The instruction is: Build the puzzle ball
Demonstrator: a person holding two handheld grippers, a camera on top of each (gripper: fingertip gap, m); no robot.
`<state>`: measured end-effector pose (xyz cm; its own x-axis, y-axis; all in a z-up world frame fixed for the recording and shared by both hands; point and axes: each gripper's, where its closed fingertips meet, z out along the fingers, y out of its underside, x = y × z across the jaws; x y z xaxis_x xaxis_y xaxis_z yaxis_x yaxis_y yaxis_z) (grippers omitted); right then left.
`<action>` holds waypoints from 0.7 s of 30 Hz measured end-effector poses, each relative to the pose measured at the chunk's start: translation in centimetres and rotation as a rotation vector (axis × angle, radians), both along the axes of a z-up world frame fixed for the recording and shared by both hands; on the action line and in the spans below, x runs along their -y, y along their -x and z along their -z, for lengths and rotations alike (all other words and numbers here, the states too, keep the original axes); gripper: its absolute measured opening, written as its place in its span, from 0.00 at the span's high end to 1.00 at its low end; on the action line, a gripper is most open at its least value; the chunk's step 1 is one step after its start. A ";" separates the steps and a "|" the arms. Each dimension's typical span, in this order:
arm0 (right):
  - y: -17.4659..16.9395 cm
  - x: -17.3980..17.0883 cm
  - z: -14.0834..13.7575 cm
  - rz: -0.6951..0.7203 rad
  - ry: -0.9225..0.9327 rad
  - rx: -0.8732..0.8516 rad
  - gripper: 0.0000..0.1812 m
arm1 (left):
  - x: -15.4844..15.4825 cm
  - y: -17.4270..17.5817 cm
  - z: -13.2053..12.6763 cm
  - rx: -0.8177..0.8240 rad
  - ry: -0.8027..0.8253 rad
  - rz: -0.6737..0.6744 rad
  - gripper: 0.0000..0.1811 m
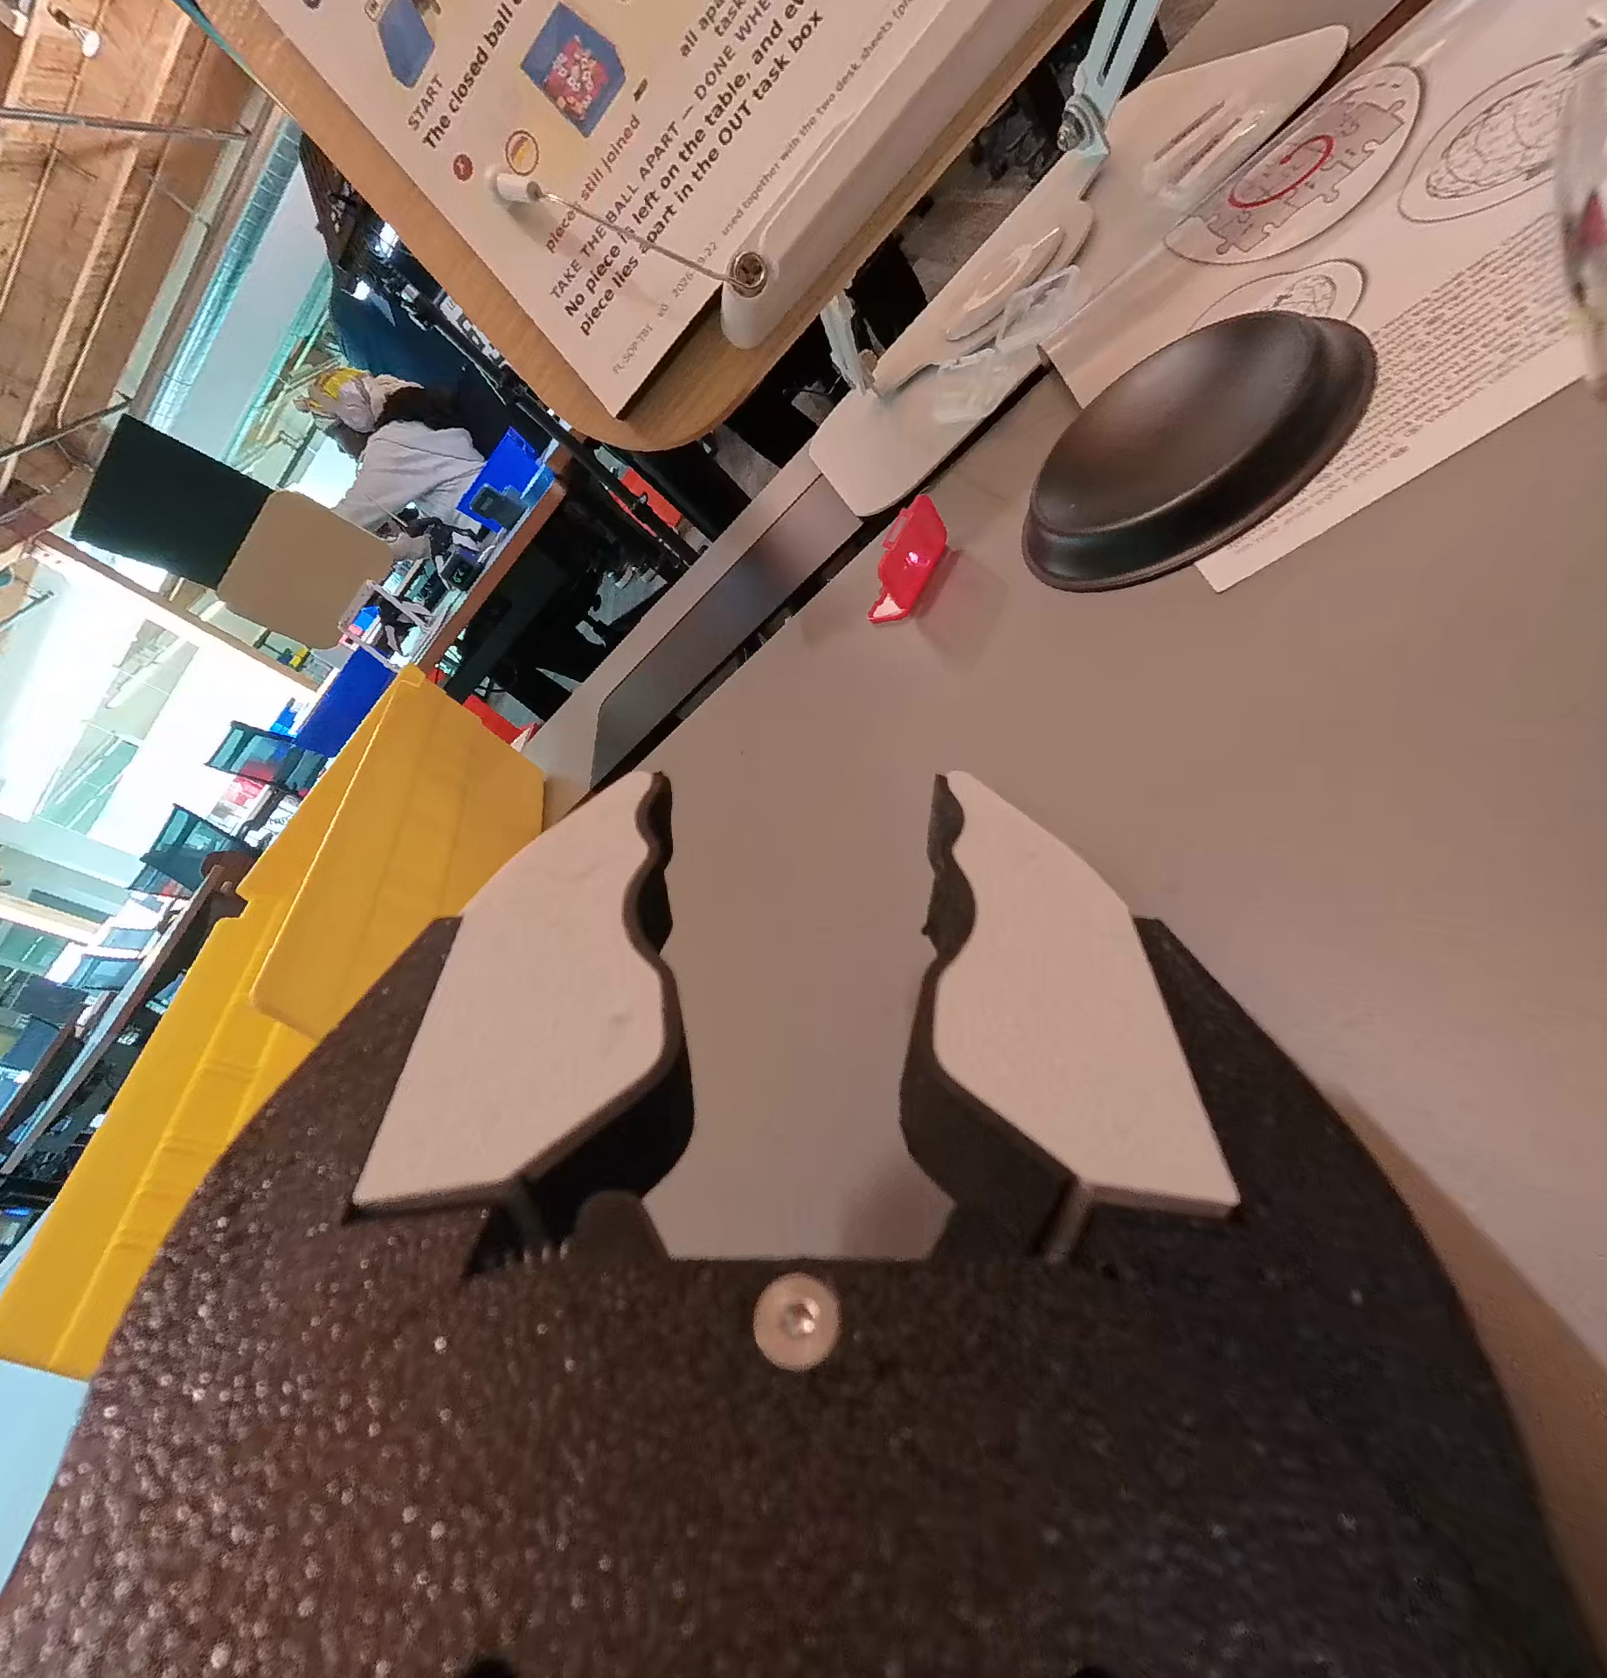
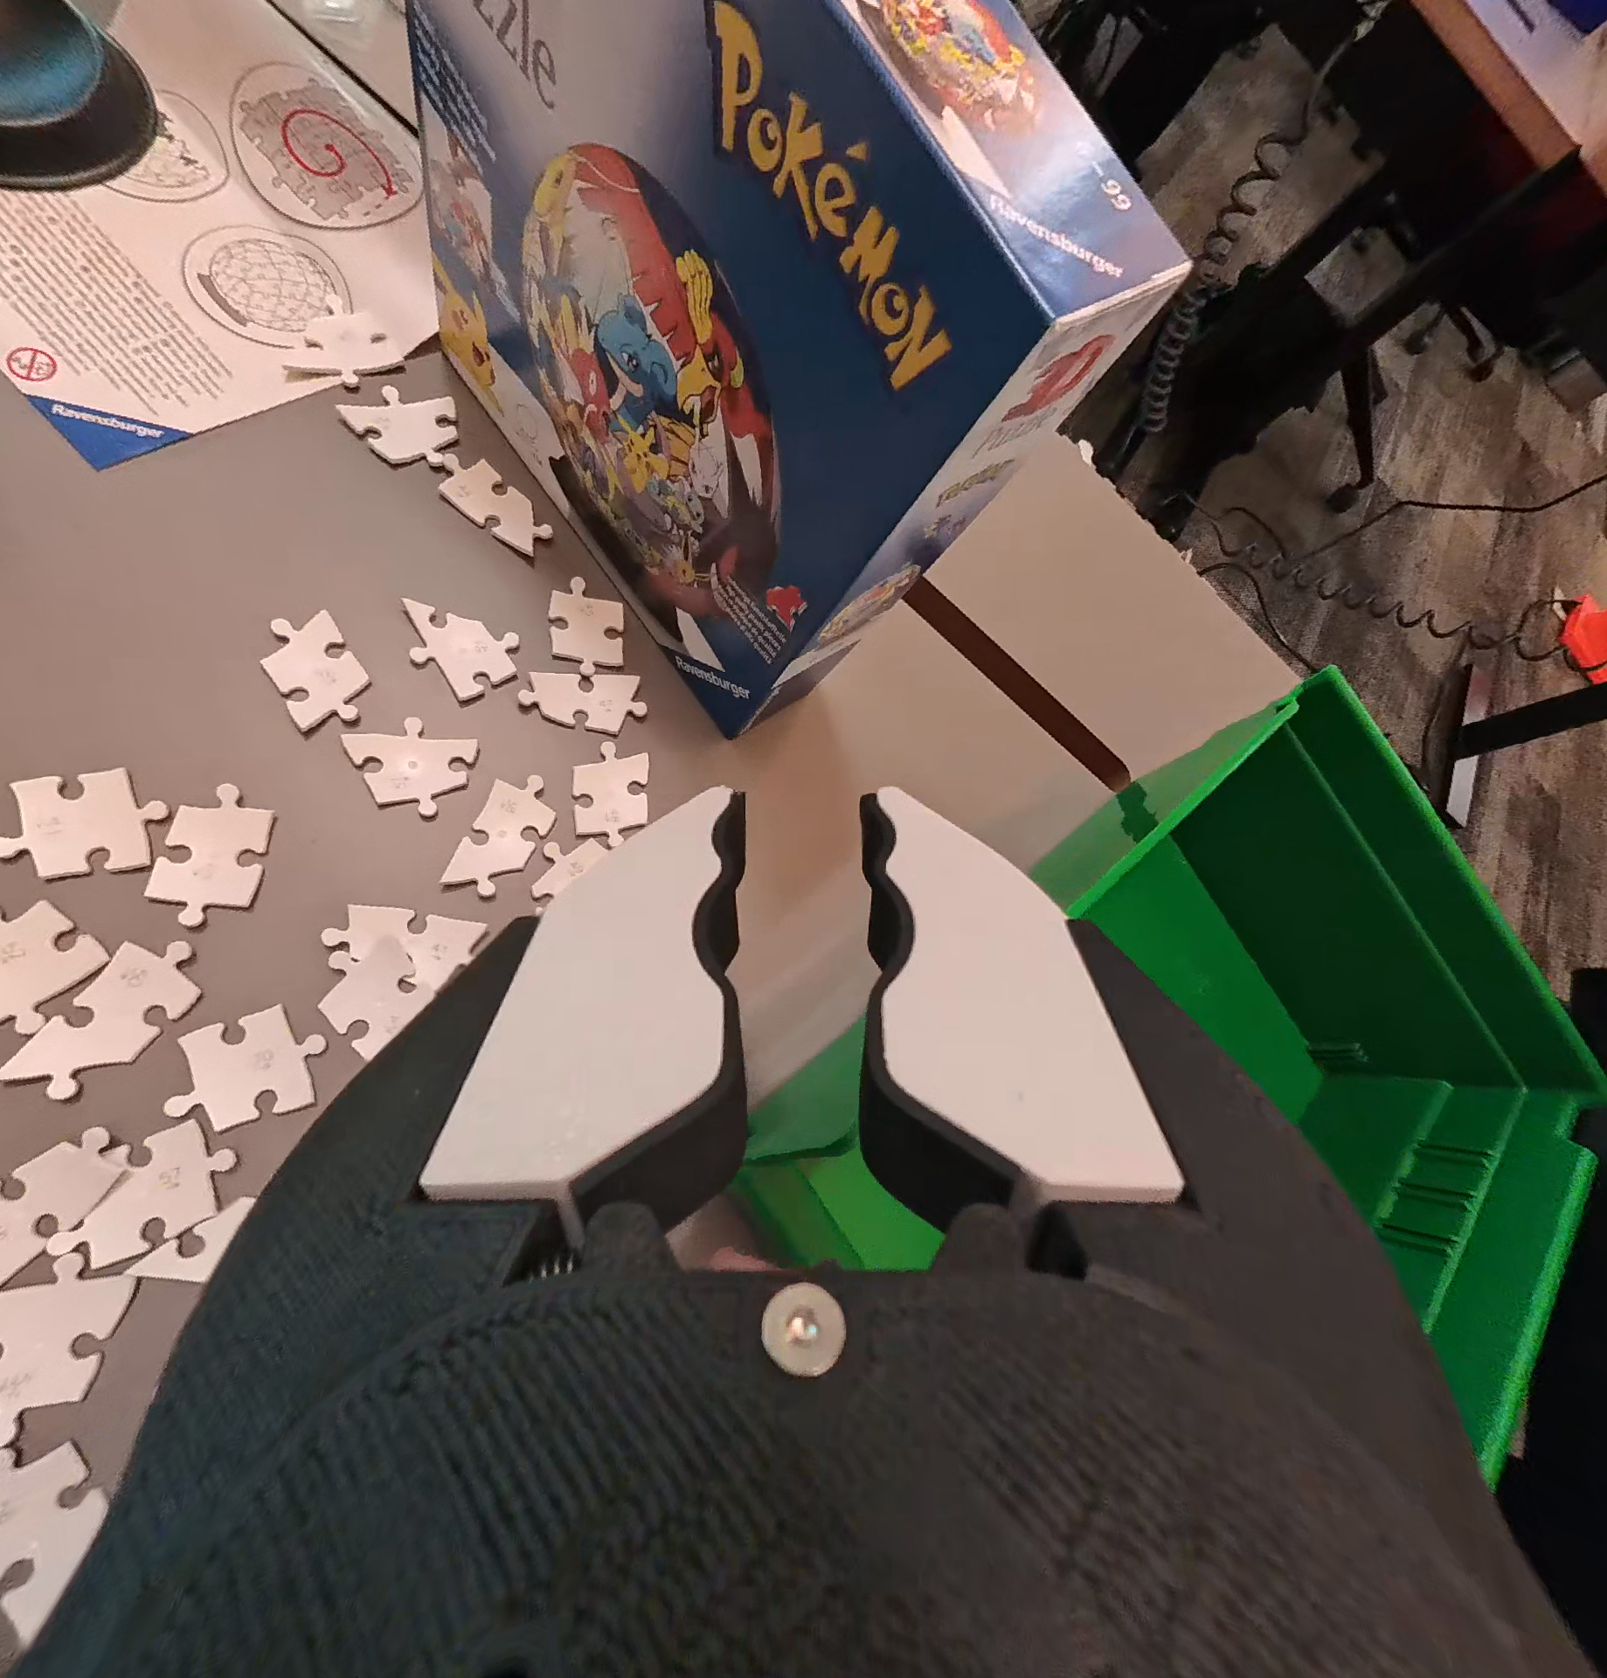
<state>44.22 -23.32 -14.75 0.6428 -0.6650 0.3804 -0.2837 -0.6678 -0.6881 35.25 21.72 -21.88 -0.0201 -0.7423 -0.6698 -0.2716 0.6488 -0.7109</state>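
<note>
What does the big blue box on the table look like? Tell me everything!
The blue puzzle box looks like printed cardboard, closed and standing upright near the grey table's edge. Its front shows a ball covered in cartoon creatures, with yellow lettering on another face. White puzzle pieces lie at its foot, face down.

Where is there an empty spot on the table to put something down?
The bare grey table between the small red plastic clip, the black round stand and the yellow plastic bin is free. It is crowded left of the blue puzzle box, where white puzzle pieces lie scattered.
</note>
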 end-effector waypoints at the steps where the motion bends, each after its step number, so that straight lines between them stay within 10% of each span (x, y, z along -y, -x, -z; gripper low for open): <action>1: 0.0 -0.1 0.0 0.002 -0.007 -0.005 0.86 | 0.0 0.0 -0.1 0.005 -0.004 -0.001 0.70; 21: 3.5 1.7 -4.0 -0.012 -0.043 0.051 0.86 | -0.1 -0.2 -0.5 0.064 -0.105 -0.006 0.71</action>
